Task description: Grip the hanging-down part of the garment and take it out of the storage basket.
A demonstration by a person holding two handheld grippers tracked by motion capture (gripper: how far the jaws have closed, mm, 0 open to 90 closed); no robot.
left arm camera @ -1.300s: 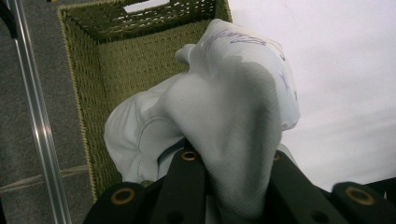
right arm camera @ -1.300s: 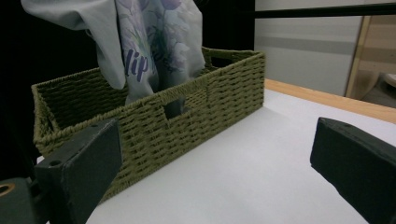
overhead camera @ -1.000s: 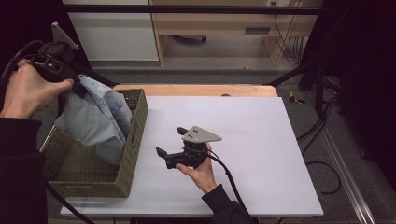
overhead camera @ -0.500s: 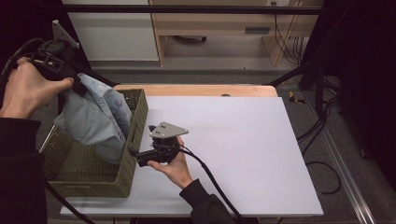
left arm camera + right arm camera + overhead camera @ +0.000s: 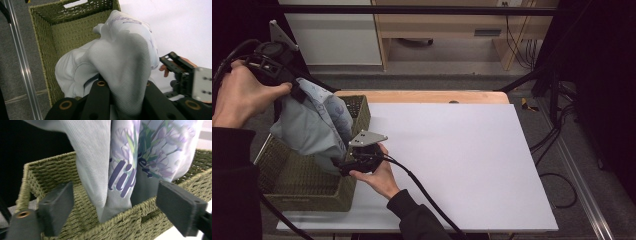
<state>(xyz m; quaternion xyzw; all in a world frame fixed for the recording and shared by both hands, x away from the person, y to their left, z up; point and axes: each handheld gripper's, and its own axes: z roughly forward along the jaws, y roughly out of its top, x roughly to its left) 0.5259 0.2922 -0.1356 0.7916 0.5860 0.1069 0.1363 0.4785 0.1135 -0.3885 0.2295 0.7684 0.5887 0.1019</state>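
A pale grey-blue garment (image 5: 312, 125) with a flower print and purple letters hangs over a green woven basket (image 5: 312, 200). Its lower part reaches down inside the basket. My left gripper (image 5: 292, 90) is shut on the garment's top, and the cloth (image 5: 125, 62) bunches between the black jaws of that gripper (image 5: 123, 86). My right gripper (image 5: 339, 164) is at the basket's right wall, level with the garment's lower part. Its jaws have just been closing but stand apart, and its pads (image 5: 58, 207) touch nothing. The hanging cloth (image 5: 120, 157) and the basket wall (image 5: 140, 220) lie ahead between them.
The basket stands at the left end of a white table (image 5: 462, 150), partly over its edge. A metal rail (image 5: 22, 62) runs along the basket's outer side. Cables trail from both grippers. Wooden furniture (image 5: 437, 30) stands beyond the table.
My right gripper has moved left across the table, from its middle to the basket's wall. The left gripper and the garment have stayed in place.
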